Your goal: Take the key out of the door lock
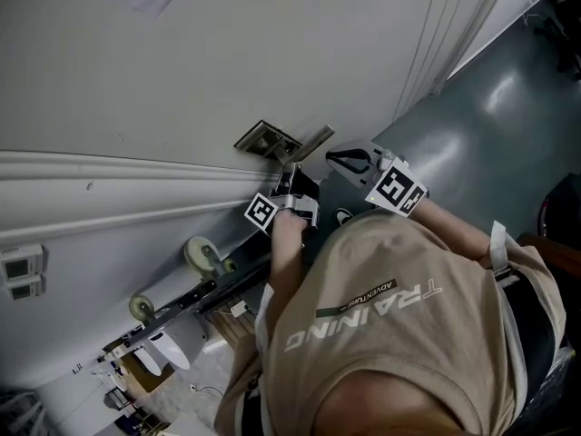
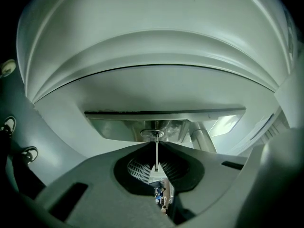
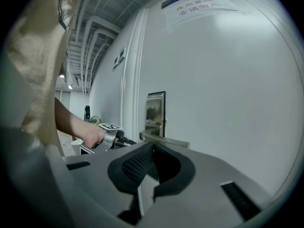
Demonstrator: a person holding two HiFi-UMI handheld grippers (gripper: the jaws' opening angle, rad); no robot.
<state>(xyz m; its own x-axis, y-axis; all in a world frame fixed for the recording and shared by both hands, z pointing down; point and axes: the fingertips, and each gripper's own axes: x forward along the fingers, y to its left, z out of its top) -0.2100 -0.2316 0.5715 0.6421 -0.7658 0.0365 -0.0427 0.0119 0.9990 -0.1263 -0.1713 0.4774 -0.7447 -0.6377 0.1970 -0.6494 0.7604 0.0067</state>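
Pale door (image 1: 182,80) fills the head view, with a grey floor (image 1: 490,107) to its right. The lock plate (image 1: 266,140) sits mid-door and the handle (image 1: 313,142) juts from it. The left gripper (image 1: 289,182) is nosed up to the plate from below. The right gripper (image 1: 343,160) hangs just beside the handle's free end.

Left gripper view: the key (image 2: 156,153) stands in the keyhole (image 2: 152,134), seen edge-on as a thin strip between the jaws. The jaws are closed on it, pads pinching both flat sides close to the plate. The key is not yet out.

Right gripper view: the jaws are drawn together with nothing between them. The handle lies just past their tips; I cannot tell whether they touch it. The person's hand (image 3: 92,136) on the left gripper shows beyond. A paper notice (image 3: 197,6) is taped high on the door.

Risks, as judged:
- The hold is on a narrow strip of metal. A pull off the line of the keyhole could bind the key or bend it.
- If the key is not turned to its release position, it will not draw, and the pads may slip off.
- A key that slips free would likely drop to the floor.
- The right gripper, so near the handle, could knock it and move the door during the pull.
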